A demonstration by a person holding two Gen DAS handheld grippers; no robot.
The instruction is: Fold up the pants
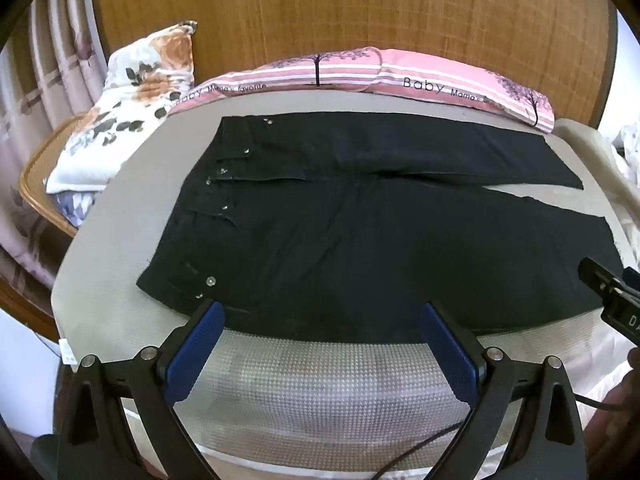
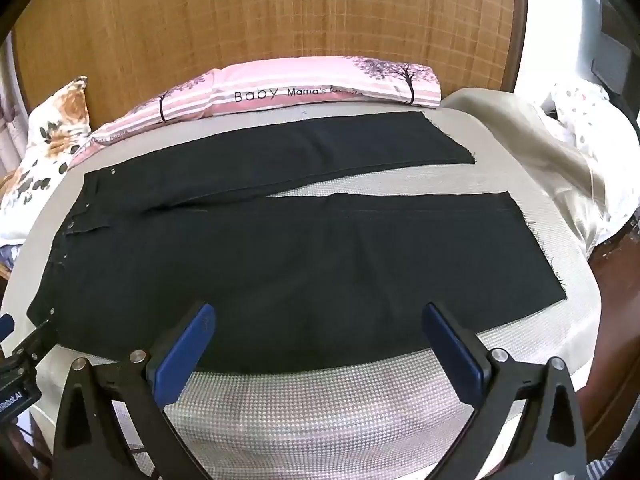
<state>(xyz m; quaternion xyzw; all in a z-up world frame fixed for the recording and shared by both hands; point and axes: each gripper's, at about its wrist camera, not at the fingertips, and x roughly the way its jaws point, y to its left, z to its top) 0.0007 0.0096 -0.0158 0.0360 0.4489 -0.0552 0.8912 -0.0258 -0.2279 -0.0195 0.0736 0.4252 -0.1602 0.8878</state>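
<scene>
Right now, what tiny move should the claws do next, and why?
Probably lower both open claws, left claw and right claw, onto the near edge of the black pants; the pants lie flat and unfolded on the bed, and neither claw grips anything.

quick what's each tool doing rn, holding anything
Left tool: open, holding nothing, poised at the near edge of the black pants by the waist.
Right tool: open, holding nothing, over the near pant leg.
</scene>
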